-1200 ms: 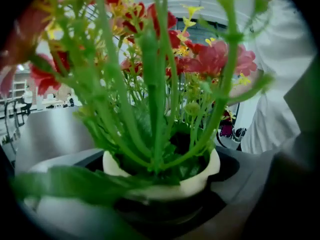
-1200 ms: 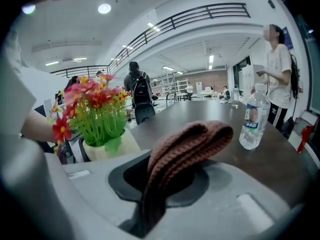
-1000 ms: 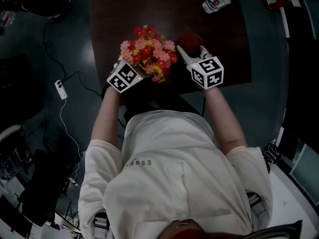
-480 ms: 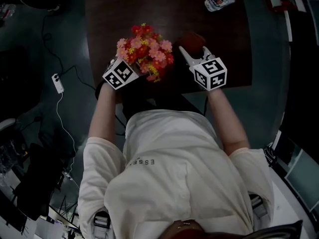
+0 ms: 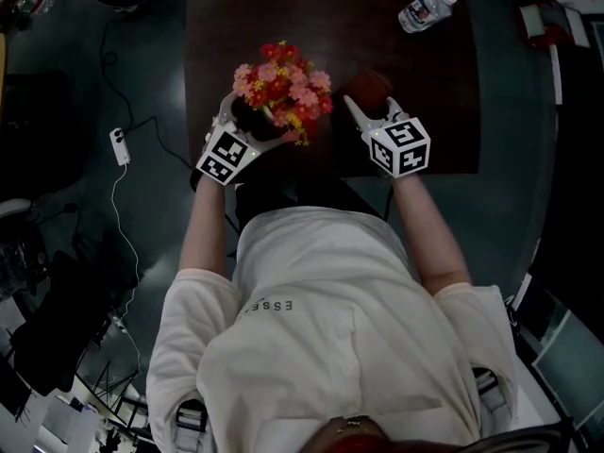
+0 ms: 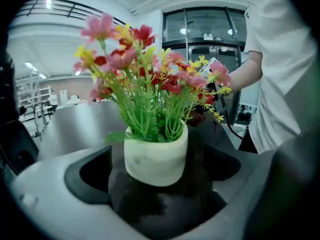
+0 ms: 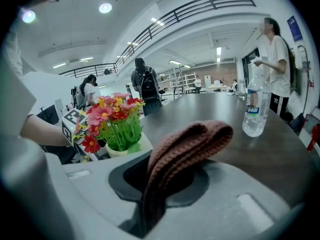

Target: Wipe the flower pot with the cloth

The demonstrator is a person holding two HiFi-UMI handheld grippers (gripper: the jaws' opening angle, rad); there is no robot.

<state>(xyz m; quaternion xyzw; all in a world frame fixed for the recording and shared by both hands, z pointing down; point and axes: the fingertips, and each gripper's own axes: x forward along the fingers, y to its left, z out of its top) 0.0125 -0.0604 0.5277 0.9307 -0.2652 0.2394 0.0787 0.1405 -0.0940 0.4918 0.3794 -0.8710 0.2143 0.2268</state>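
Note:
A white flower pot (image 6: 156, 159) of red, pink and yellow flowers (image 5: 281, 85) stands near the front edge of the dark table (image 5: 330, 17). My left gripper (image 5: 250, 121) reaches in from the left, one jaw on each side of the pot, and looks shut on it (image 6: 157, 184). In the head view the flowers hide most of the pot. A brown knitted cloth (image 5: 368, 88) is pinched in my right gripper (image 5: 370, 109), just right of the flowers and apart from them. In the right gripper view the cloth (image 7: 192, 141) folds up out of the shut jaws (image 7: 165, 184), with the pot (image 7: 122, 149) to the left.
A plastic water bottle (image 5: 427, 9) lies at the table's far right and shows beside the cloth (image 7: 254, 109). A power strip (image 5: 119, 145) with cables lies on the floor at left. People (image 7: 145, 86) stand beyond the table's far end.
My left gripper has slid forward so that its jaws now flank the pot under the flowers. The right gripper with the cloth has hardly moved.

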